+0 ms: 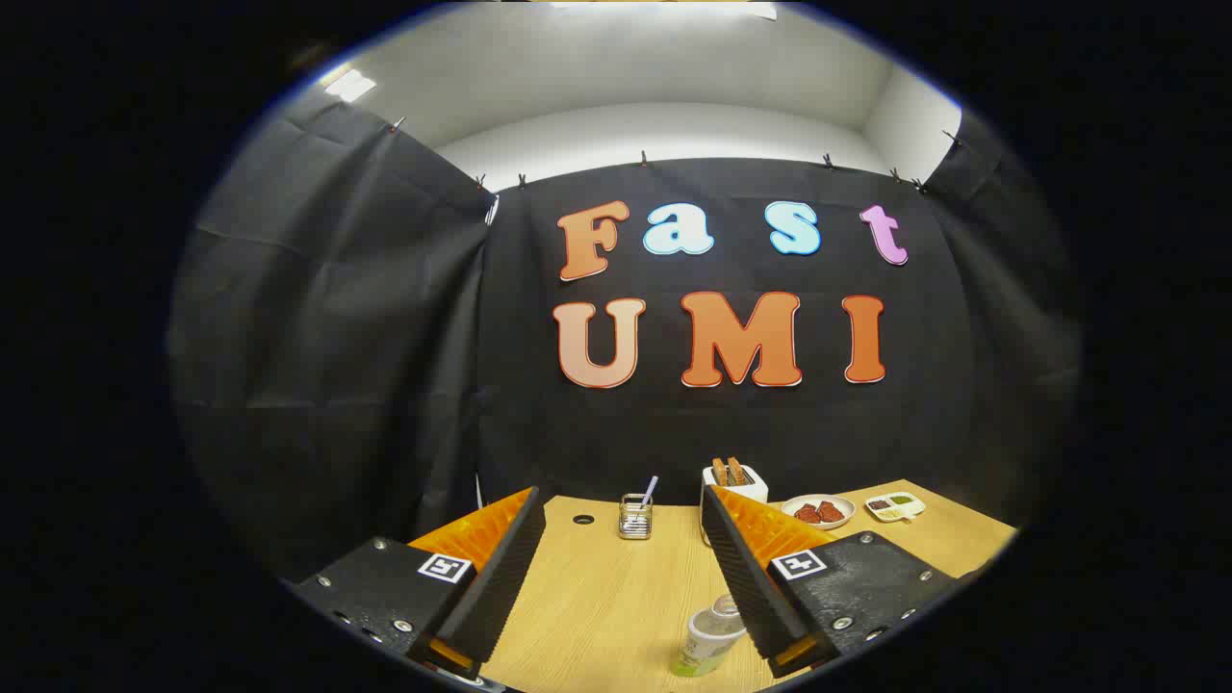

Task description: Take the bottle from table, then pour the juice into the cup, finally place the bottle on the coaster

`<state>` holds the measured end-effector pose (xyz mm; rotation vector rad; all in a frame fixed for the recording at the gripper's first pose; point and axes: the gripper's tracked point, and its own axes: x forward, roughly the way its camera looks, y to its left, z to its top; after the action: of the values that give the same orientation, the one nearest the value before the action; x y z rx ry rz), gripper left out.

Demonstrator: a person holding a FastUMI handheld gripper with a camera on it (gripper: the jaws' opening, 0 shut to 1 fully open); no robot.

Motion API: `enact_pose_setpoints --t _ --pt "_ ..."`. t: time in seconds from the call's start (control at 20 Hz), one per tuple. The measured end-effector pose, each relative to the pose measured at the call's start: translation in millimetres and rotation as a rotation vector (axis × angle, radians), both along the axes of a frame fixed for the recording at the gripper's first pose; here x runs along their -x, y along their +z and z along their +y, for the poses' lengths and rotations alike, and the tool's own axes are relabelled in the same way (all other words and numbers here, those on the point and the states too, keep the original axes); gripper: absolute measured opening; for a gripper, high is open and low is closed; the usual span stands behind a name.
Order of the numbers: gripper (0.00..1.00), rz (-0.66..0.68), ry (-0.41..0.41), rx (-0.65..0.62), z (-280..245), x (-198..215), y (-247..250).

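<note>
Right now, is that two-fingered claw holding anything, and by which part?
Nothing is held. The gripper is open, its fingers wide apart above the light wooden table. The small clear plastic bottle with pale green juice stands free between them, close to the right finger.

Handheld two-finger gripper (621,539) held level above the surface, pointing forward, fingers (505,568) spread wide apart and gripping nothing, ribbed inner pads facing each other across an open gap.
</note>
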<state>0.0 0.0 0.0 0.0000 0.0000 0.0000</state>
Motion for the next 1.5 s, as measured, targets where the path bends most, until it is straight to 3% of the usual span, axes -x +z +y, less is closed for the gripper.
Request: enact_pose_setpoints --t 0.2,0.65,1.05,1.5 --pt "0.98 0.022 -0.044 0.015 -8.7 3.6 -6.0" --pt "0.97 0.013 -0.063 0.038 -13.5 16.4 -5.3" --pt "0.98 0.021 -0.114 -0.006 -39.1 20.2 -12.6" --pt "0.97 0.061 -0.259 0.06 -67.8 24.3 -58.2"
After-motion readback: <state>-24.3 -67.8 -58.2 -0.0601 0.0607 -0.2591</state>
